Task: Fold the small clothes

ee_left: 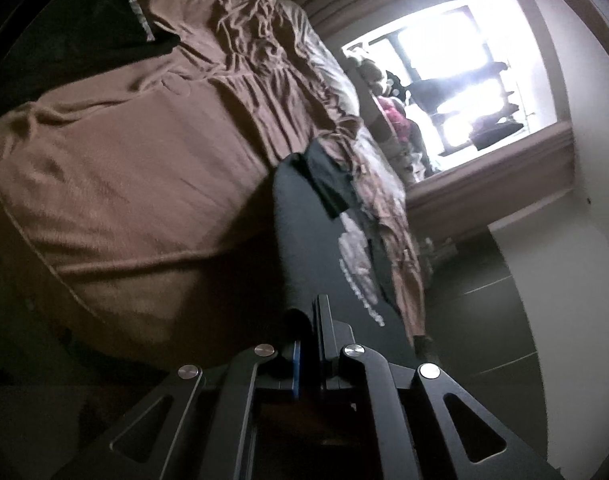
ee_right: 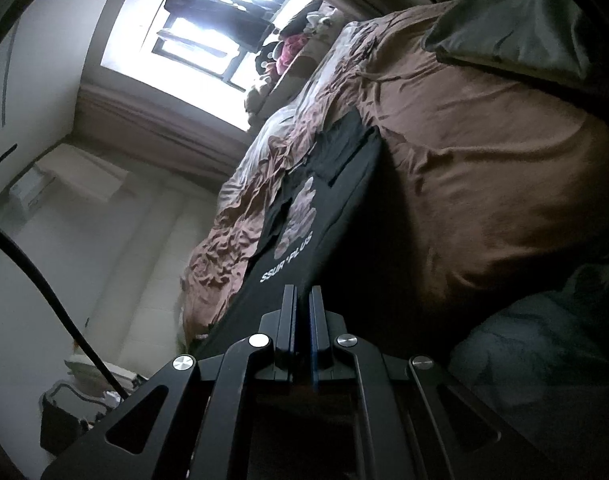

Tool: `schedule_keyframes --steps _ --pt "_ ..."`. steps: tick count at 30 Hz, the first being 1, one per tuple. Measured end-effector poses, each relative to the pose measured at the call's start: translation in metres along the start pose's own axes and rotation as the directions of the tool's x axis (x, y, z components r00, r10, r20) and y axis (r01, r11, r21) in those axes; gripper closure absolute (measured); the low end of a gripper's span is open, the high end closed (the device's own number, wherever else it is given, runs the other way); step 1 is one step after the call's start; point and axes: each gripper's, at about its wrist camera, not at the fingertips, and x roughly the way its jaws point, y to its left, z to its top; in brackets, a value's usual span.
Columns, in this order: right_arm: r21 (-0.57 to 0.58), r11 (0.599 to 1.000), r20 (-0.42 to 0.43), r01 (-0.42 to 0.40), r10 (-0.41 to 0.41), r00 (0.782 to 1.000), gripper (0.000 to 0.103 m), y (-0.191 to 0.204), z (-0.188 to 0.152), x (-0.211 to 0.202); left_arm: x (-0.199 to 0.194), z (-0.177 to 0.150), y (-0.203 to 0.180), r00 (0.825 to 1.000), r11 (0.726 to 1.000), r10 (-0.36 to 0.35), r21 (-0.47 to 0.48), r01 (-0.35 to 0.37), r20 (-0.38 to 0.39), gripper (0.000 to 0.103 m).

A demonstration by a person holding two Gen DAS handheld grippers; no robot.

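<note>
A bed carries everything, covered by a brown blanket that lies smooth over the near part and bunches into deep wrinkles toward the window end. A black T-shirt with a pale print and white lettering lies partly on the blanket, its near end lifted. A grey pillow sits at one corner.

The brown bedcover lies open beside the stretched black T-shirt; a grey pillow perhaps blocks its far corner.
</note>
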Motion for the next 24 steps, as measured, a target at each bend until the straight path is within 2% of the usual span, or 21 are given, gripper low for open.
schedule_keyframes --steps 4,13,18,24 --pt "-0.014 1.0 0.001 -0.008 0.008 1.0 0.101 0.002 0.002 -0.015 -0.018 -0.011 -0.006 0.999 0.999 -0.048 0.015 0.048 0.009 0.098" --pt "-0.099 0.995 -0.016 -0.033 0.031 0.999 0.101 0.019 -0.005 -0.046 -0.055 -0.031 -0.009 0.996 0.996 -0.083 0.022 0.083 0.03 0.098" --pt "-0.08 0.993 -0.022 -0.09 0.088 0.996 0.101 0.014 -0.007 -0.056 -0.079 -0.04 -0.023 0.992 0.992 -0.119 0.049 0.117 0.04 0.098" --pt "-0.089 0.99 0.015 -0.109 0.111 0.994 0.101 0.017 -0.007 -0.068 -0.104 -0.049 -0.035 0.985 0.983 -0.169 0.076 0.165 0.045 0.098"
